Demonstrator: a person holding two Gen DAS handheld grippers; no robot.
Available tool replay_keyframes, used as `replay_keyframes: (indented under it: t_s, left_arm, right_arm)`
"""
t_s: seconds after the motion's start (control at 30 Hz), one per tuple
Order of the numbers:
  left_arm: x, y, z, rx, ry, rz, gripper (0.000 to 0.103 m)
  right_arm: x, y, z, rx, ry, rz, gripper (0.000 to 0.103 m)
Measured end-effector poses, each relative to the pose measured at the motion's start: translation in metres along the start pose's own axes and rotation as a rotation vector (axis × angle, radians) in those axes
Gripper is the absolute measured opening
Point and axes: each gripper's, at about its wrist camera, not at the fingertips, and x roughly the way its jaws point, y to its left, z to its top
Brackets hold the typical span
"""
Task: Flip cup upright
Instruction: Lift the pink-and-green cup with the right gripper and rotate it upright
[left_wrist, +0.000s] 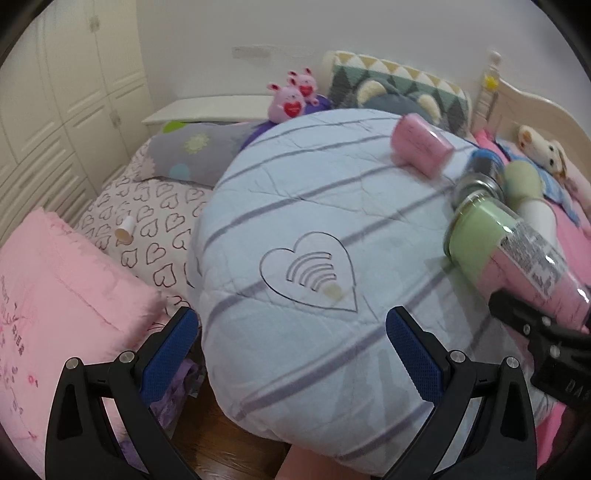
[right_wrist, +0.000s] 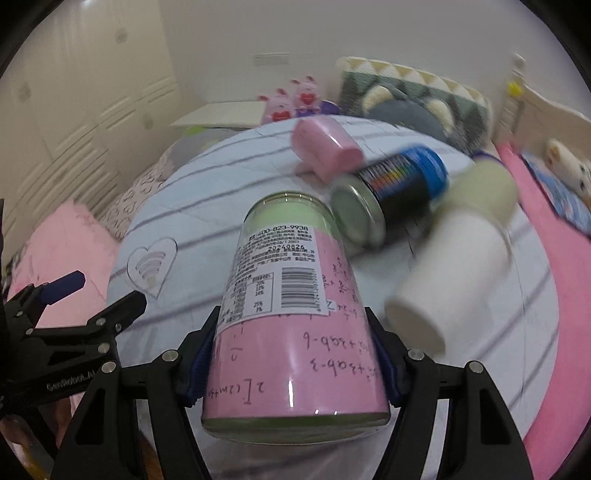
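Observation:
My right gripper (right_wrist: 291, 354) is shut on a clear cup (right_wrist: 288, 314) with pink and green filling and a printed label. It holds the cup tilted above the blue striped quilt (right_wrist: 221, 184). The same cup (left_wrist: 513, 240) shows at the right of the left wrist view, with the right gripper (left_wrist: 517, 314) below it. My left gripper (left_wrist: 291, 350) is open and empty over the quilt's heart pattern (left_wrist: 308, 271). The left gripper (right_wrist: 85, 295) also appears at the left of the right wrist view.
On the quilt lie a pink mug (right_wrist: 325, 147) on its side, a dark jar with a blue lid (right_wrist: 391, 188), a white cup (right_wrist: 450, 266) and a pale green cup (right_wrist: 484, 184). Pillows (left_wrist: 66, 314), plush toys (left_wrist: 291, 99) and a headboard (left_wrist: 535, 107) surround them.

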Motion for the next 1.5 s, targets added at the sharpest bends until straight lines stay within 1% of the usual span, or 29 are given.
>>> replay_keyframes:
  t_s: [0.07,0.17,0.23,0.3,0.37,0.47,0.5,0.6,0.77,0.87,1.1,1.2,1.33,1.5]
  left_arm:
    - [-0.003,-0.001,-0.001,0.015,0.005,-0.026,0.103]
    - [-0.008,-0.002,-0.005,0.034,0.006,-0.048,0.103]
    - [-0.009,-0.004,-0.006,0.051,0.005,-0.041,0.103]
    - [-0.011,-0.004,-0.009,0.067,0.008,-0.031,0.103]
    - [-0.012,-0.004,-0.012,0.072,0.014,-0.040,0.103]
    - [-0.016,-0.006,-0.015,0.082,0.014,-0.049,0.103]
    - [-0.017,-0.007,-0.015,0.087,0.012,-0.046,0.103]
    - [-0.022,-0.011,-0.017,0.094,0.005,-0.038,0.103]
    - [-0.033,-0.015,-0.017,0.097,-0.007,-0.054,0.103]
    - [-0.040,-0.017,-0.016,0.097,-0.018,-0.036,0.103]
    - [-0.056,-0.028,-0.015,0.096,-0.036,-0.036,0.103]
    - [-0.063,-0.035,-0.012,0.096,-0.045,-0.027,0.103]
    - [-0.070,-0.048,-0.006,0.083,-0.058,-0.057,0.103]
    - [-0.065,-0.077,0.000,0.102,-0.041,-0.058,0.103]
  right_arm:
    - [-0.005,0.001,-0.010,0.027,-0.008,-0.015,0.071]
    - [-0.009,0.003,-0.021,0.075,-0.015,-0.015,0.071]
    - [-0.011,0.001,-0.029,0.103,-0.012,-0.013,0.071]
    - [-0.009,0.001,-0.035,0.124,0.014,-0.022,0.071]
    - [-0.008,0.001,-0.037,0.143,0.027,-0.031,0.072]
    - [-0.012,0.002,-0.041,0.145,0.023,-0.051,0.079]
    - [-0.015,0.002,-0.043,0.147,0.013,-0.057,0.079]
    - [-0.020,0.001,-0.042,0.137,0.003,-0.040,0.079]
    - [-0.020,0.001,-0.042,0.120,0.013,-0.025,0.079]
    - [-0.024,0.002,-0.043,0.111,0.013,-0.004,0.079]
    - [-0.040,-0.003,-0.041,0.085,-0.022,0.033,0.079]
    - [-0.045,-0.009,-0.040,0.085,-0.028,0.049,0.079]
    - [-0.054,-0.020,-0.042,0.074,-0.047,0.059,0.079]
    - [-0.065,-0.045,-0.045,0.086,-0.081,0.049,0.079]
